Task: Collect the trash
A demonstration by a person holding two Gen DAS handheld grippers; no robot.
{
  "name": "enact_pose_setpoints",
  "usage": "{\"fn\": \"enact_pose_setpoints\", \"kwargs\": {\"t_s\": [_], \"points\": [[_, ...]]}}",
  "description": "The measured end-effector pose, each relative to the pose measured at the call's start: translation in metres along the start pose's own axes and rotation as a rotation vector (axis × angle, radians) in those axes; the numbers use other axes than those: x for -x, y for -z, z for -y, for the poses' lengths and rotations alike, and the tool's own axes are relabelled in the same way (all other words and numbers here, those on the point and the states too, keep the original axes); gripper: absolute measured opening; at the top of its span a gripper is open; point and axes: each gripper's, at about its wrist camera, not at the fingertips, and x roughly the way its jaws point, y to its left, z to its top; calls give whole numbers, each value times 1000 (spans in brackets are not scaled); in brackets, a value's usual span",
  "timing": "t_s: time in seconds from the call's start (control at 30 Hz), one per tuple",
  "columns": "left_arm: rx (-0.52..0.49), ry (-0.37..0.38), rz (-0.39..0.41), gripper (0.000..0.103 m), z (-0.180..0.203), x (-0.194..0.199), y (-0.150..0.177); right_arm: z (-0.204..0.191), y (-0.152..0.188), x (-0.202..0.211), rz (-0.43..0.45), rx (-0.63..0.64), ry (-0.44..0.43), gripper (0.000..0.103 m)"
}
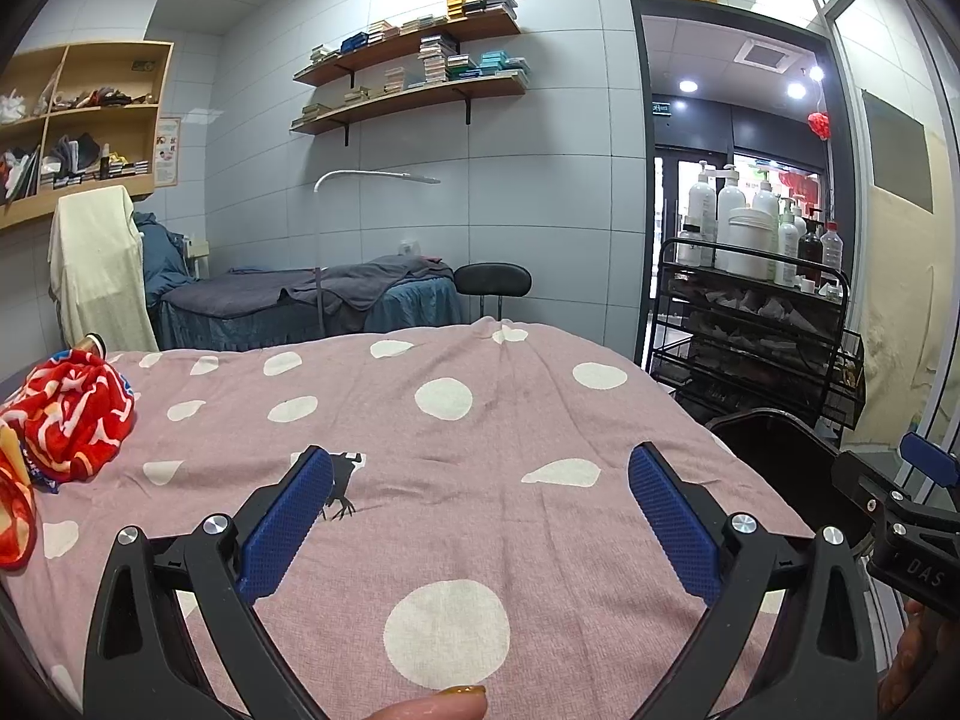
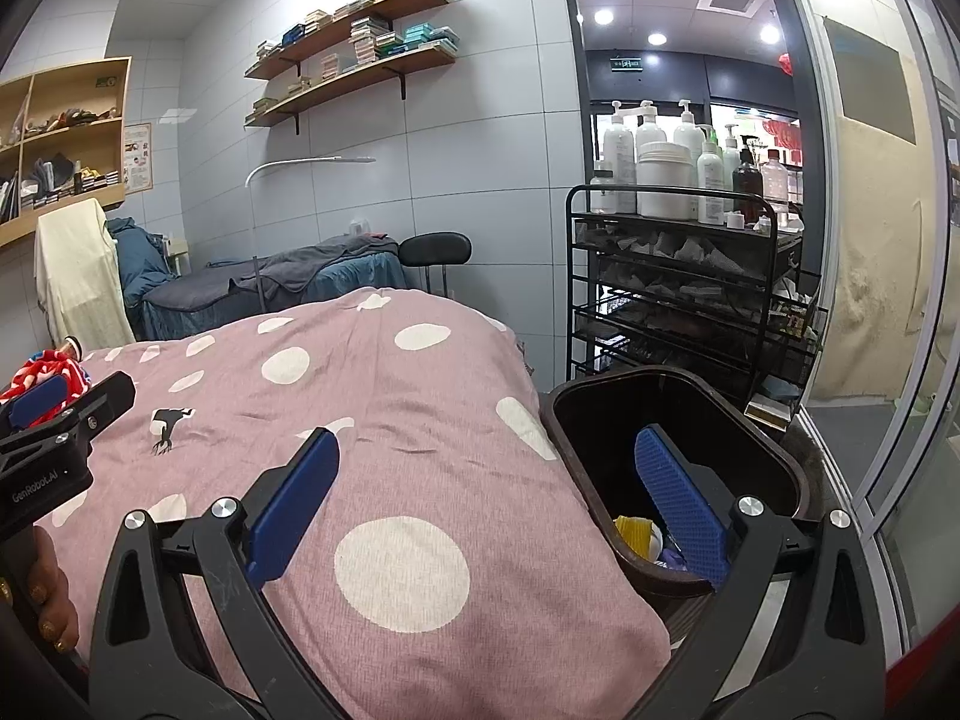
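A dark brown trash bin stands on the floor at the right edge of the bed, with yellow and white scraps at its bottom; its rim shows in the left wrist view. My left gripper is open and empty above the pink polka-dot bed cover. My right gripper is open and empty, spanning the bed's right edge and the bin. A red and white crumpled cloth lies at the bed's left side. A small bottle-like item lies behind it.
A black wire cart with white bottles stands behind the bin. A second bed, a black stool and a draped chair stand at the back. Glass partition at right.
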Motion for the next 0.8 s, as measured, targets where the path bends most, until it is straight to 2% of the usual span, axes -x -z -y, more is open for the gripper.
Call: {"fn": "enact_pose_setpoints", "kwargs": {"t_s": [0.8], "points": [[-9,6,-1,98,1,-1,1,0,1,-1,0,0,0,98]]}}
